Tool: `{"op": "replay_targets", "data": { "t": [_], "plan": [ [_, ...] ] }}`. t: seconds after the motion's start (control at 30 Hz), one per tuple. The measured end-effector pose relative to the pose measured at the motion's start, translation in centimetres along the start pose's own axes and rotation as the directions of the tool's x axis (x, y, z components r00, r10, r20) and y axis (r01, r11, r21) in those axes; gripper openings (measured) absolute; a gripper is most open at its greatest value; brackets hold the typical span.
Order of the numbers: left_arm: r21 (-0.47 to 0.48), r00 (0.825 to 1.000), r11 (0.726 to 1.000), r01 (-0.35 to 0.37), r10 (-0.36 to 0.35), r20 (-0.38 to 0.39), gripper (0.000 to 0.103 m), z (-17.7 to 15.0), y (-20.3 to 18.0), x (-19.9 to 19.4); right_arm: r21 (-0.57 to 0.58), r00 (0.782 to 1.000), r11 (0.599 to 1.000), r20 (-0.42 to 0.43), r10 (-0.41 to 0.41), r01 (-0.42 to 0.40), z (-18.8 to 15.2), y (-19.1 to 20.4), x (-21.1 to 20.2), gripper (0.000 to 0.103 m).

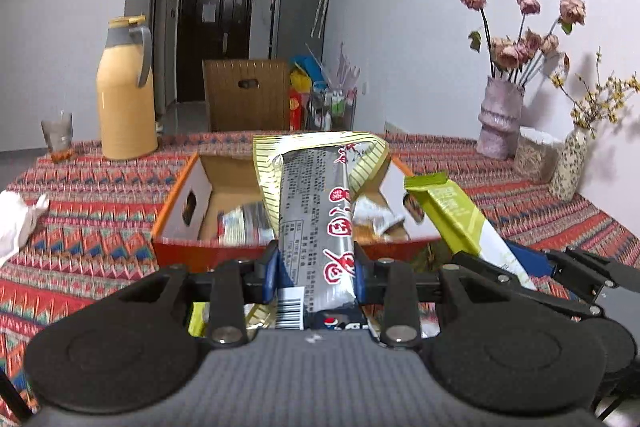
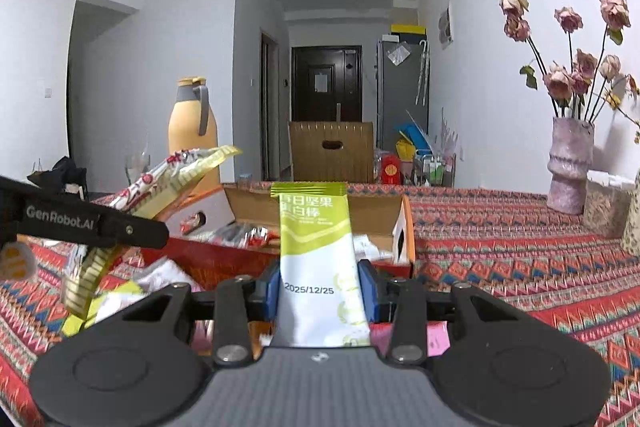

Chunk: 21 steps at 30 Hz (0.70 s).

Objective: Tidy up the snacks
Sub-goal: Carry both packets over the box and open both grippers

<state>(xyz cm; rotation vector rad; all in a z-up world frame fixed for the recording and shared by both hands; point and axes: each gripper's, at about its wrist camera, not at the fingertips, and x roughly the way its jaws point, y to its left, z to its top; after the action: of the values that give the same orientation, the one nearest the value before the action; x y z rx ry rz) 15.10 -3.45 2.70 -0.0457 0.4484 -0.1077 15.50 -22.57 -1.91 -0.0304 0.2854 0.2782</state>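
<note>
A silver snack packet (image 1: 316, 211) is clamped in the left hand-held gripper (image 1: 316, 263), and a green-and-white nut bar (image 2: 320, 259) is clamped in the right hand-held gripper (image 2: 322, 291); both are held off the patterned tabletop (image 2: 520, 267), just short of the open cardboard box (image 1: 180, 203). Several wrapped snacks (image 1: 244, 223) are already seen lying inside the box, so part of the sorting can be judged done. More packets (image 2: 120, 303) are seen loose on the cloth near the box, so those, and the two held items, are judged left.
</note>
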Motion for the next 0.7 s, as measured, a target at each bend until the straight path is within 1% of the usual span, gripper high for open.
{"op": "replay_targets", "data": {
  "t": [0.17, 0.37, 0.53, 0.7],
  "plan": [
    [0.006, 0.999, 1.000, -0.008, 0.008, 0.040, 0.035, 2.0, -0.1, 1.2, 0.000, 1.000, 1.000, 0.030, 0.000, 0.000, 1.6, -0.2, 1.7, 0.039],
    [0.009, 0.997, 0.999, -0.032, 0.031, 0.067, 0.035, 4.2, 0.3, 3.2, 0.005, 0.998, 1.000, 0.056, -0.004, 0.004, 3.6, -0.6, 4.4, 0.038],
    [0.003, 0.995, 0.998, -0.055, 0.055, 0.079, 0.035, 5.5, 1.1, 5.2, 0.013, 0.998, 1.000, 0.068, -0.013, 0.012, 5.1, -0.9, 7.2, 0.039],
    [-0.015, 0.995, 0.997, -0.071, 0.072, 0.075, 0.035, 6.5, 2.1, 7.7, 0.013, 0.998, 1.000, 0.061, -0.019, 0.018, 6.3, -0.9, 10.2, 0.039]
  ]
}}
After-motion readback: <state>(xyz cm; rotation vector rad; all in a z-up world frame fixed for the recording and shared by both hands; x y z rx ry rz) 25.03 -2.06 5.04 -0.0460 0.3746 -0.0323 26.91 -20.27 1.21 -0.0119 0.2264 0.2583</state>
